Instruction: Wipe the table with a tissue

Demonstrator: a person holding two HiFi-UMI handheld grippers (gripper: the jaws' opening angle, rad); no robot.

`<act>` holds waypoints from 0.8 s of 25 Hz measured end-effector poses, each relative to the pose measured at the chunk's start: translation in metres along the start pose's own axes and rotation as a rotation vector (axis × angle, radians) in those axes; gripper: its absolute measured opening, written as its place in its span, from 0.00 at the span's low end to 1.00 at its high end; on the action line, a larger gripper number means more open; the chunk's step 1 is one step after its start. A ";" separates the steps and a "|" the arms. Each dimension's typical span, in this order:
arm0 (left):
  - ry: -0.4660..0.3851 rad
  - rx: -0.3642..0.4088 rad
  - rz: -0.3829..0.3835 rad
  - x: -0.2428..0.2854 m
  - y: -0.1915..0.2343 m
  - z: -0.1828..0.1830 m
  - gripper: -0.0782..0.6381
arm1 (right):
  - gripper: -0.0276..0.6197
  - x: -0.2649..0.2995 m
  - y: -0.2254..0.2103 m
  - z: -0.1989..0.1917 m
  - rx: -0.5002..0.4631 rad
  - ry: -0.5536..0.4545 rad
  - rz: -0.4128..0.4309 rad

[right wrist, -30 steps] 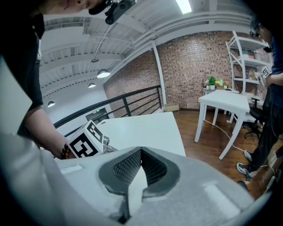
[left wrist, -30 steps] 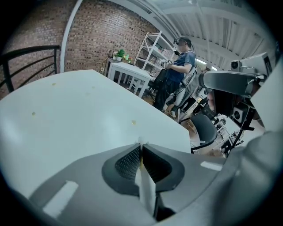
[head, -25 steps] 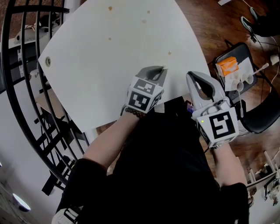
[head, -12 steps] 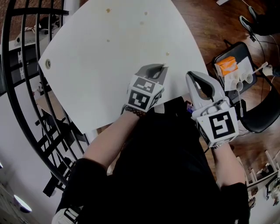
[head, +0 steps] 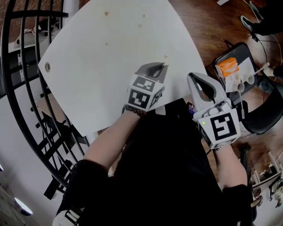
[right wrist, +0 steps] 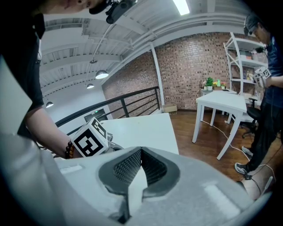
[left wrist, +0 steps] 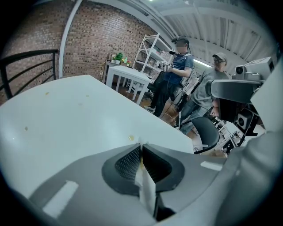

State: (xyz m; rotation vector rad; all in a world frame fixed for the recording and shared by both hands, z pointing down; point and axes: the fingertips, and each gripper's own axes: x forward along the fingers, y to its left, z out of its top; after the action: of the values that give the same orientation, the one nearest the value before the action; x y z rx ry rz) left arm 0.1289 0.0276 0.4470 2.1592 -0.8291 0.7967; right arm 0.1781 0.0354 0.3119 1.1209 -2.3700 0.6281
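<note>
Tissue (left wrist: 144,185) held thin and white in the left gripper (head: 162,67), low over the table (head: 97,66).

The left gripper's jaws are pressed together on the tissue, and only a small bit pokes out past the tips; it sits over the near edge of the white table, close to a little brown spot (head: 166,56); more small spots (head: 106,13) lie far up the table; the right gripper (head: 193,77) is off the table's edge, beside the left one, over the wood floor (head: 208,26); its jaws are pressed together too, with no thing clearly between them; a black chair (head: 261,121) with an orange pack (head: 226,67) on it stands to the right; a black rail (head: 17,88) curves along the left.
</note>
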 end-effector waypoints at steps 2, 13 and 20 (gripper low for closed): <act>0.000 0.000 0.002 0.003 0.001 0.002 0.15 | 0.03 0.000 -0.003 -0.001 0.002 0.001 0.001; 0.000 0.007 0.032 0.015 0.012 0.013 0.15 | 0.03 0.006 -0.016 0.001 0.005 0.010 0.008; 0.000 0.013 0.063 0.017 0.017 0.017 0.15 | 0.03 0.009 -0.022 0.004 -0.002 0.010 0.024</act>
State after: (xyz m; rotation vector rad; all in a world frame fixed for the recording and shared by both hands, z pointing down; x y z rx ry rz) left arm 0.1316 -0.0009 0.4561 2.1536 -0.8984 0.8363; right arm 0.1895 0.0149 0.3186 1.0880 -2.3787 0.6381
